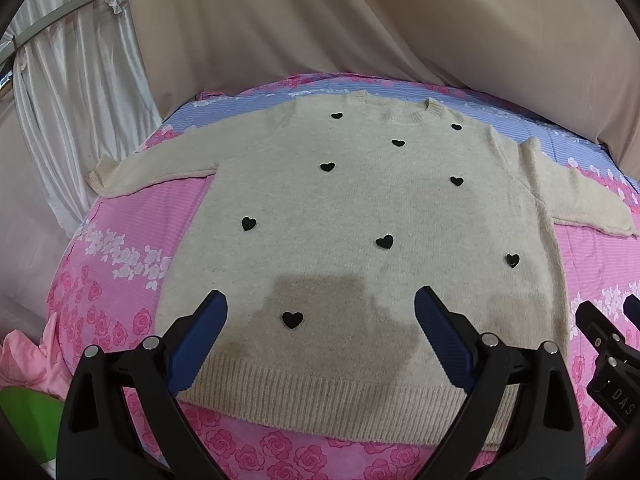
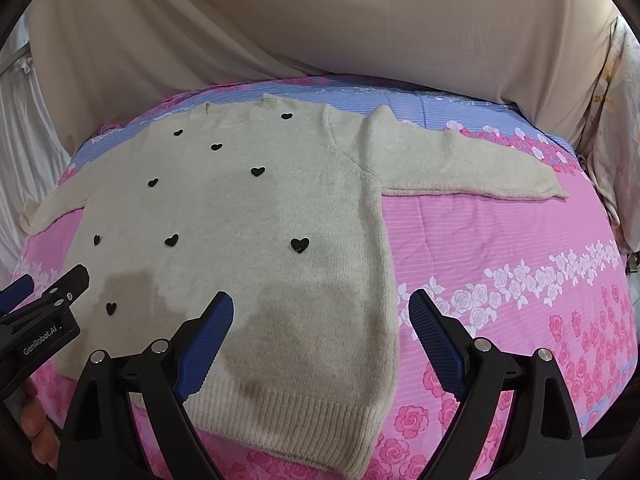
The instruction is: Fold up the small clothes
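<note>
Both grippers, left [image 1: 320, 312] and right [image 2: 320, 312], hover wide open, holding nothing, above the flat sweater's [image 1: 360, 208] hem; folding hasn't begun, next a sleeve [image 2: 460, 160] needs pinching.

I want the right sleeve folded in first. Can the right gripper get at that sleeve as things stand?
Probably yes. The right gripper is open above the sweater's hem corner, and the right sleeve lies flat and uncovered on the bedsheet, nothing between.

"GenRobot.AI" on left tongs [image 2: 44, 300] body; "DAS" partly visible on right tongs [image 1: 612, 316] body.
</note>
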